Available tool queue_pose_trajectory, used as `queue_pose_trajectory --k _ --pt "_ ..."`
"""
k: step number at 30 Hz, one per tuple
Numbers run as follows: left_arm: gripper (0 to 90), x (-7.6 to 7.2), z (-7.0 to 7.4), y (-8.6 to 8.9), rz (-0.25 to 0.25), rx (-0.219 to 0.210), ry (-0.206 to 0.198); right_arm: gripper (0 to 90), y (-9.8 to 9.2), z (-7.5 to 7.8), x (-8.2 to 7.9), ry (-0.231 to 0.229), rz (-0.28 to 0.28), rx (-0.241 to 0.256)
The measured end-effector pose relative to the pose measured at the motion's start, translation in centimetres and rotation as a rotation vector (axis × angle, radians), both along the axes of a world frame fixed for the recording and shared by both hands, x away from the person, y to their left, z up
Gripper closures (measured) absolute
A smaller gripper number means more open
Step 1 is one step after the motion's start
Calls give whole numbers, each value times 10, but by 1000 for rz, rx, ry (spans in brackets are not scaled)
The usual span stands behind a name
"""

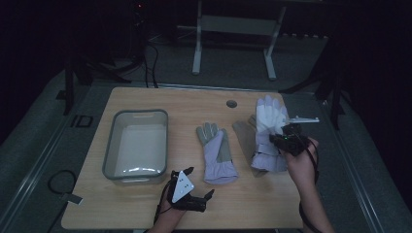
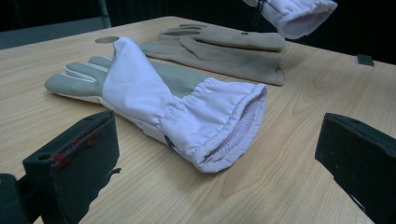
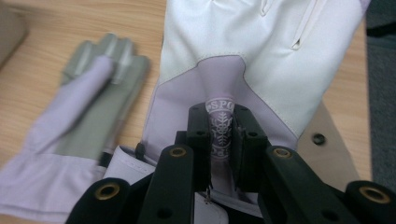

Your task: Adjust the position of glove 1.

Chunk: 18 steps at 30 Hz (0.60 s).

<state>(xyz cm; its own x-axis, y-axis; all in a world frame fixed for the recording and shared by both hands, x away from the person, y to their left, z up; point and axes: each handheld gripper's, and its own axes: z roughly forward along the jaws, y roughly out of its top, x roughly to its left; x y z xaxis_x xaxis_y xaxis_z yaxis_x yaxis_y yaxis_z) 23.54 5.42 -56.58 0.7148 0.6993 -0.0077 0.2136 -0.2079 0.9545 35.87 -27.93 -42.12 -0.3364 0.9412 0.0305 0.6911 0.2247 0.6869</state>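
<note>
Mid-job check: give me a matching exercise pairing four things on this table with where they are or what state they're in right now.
Things:
1. white and lilac fabric glove
2. grey-palmed lilac glove
3. clear plastic bin
4. left gripper

States:
A. open, at the table's near edge
B. pinched between the right gripper's jaws
C. lying flat at mid-table, untouched
D. standing on the table's left side with nothing visible inside

Pairs: 1-B, 2-C, 3-D, 4-A
</note>
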Motion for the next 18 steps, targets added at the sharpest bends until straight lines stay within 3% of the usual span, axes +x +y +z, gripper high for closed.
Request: queue_pose_trajectory --k 9,10,11,18 --pt "0 0 0 0 0 2 -4 796 57 16 -6 1 88 20" --pt "0 0 0 0 0 2 -4 796 57 16 -6 1 88 20" --pt "0 0 0 0 1 1 -4 796 72 18 -9 2 110 39" --pt "0 -2 0 0 3 5 -11 795 115 10 -12 46 166 44"
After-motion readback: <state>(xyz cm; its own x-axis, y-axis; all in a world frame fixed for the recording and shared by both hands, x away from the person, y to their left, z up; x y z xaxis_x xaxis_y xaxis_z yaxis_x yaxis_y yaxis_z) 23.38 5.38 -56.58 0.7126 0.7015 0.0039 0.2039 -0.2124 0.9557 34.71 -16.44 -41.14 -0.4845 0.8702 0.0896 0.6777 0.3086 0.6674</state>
